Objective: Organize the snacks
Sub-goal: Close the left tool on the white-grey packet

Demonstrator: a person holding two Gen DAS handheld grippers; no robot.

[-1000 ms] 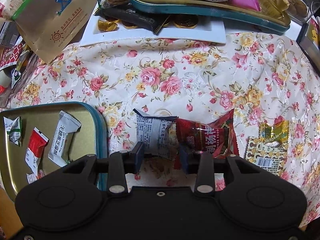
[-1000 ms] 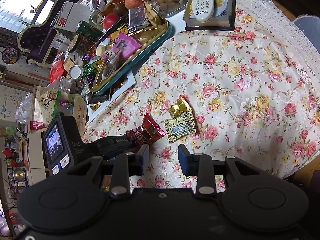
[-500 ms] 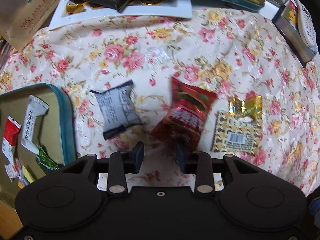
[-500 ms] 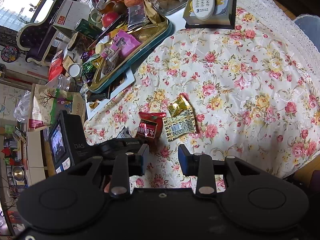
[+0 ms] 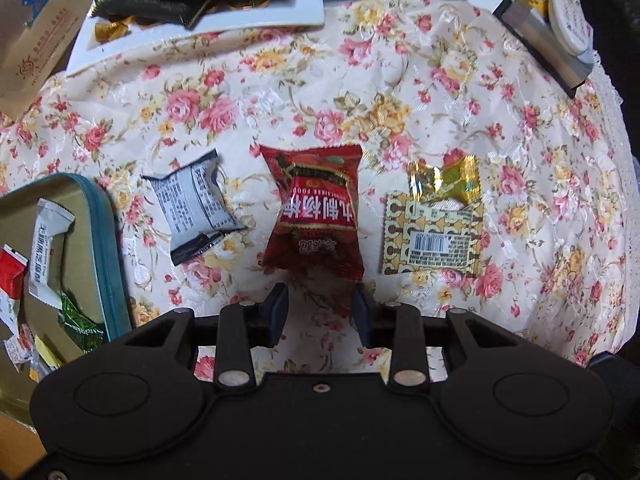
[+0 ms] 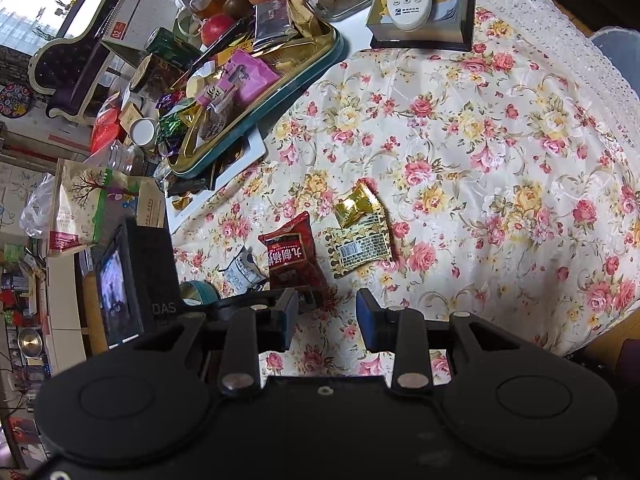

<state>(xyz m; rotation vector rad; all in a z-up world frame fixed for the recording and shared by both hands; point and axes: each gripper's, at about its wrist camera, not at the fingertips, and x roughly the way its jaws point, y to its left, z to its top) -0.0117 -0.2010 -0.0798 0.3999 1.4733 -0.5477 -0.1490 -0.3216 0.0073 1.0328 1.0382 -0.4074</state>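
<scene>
Three snack packets lie on the floral tablecloth: a white-and-navy one [image 5: 196, 206], a red one [image 5: 316, 212] and a gold one [image 5: 434, 232]. My left gripper [image 5: 319, 310] is open and empty, just short of the red packet's near edge. A gold tin with a teal rim [image 5: 106, 248] at the left holds several wrapped snacks. My right gripper [image 6: 326, 318] is open and empty, above the cloth; the red packet [image 6: 292, 256] and gold packet [image 6: 360, 240] lie ahead of it, with the left gripper's body [image 6: 152, 280] to its left.
A full snack tray [image 6: 256, 92] and a white board [image 5: 200, 20] stand at the far side. A remote on a box [image 6: 416, 4] sits at the back right. A paper bag [image 5: 36, 40] lies far left. The table edge runs at the right.
My left gripper has pulled back and turned right from the white-and-navy packet. The red packet has shifted and now lies straight ahead between the open fingers. The right gripper has barely moved.
</scene>
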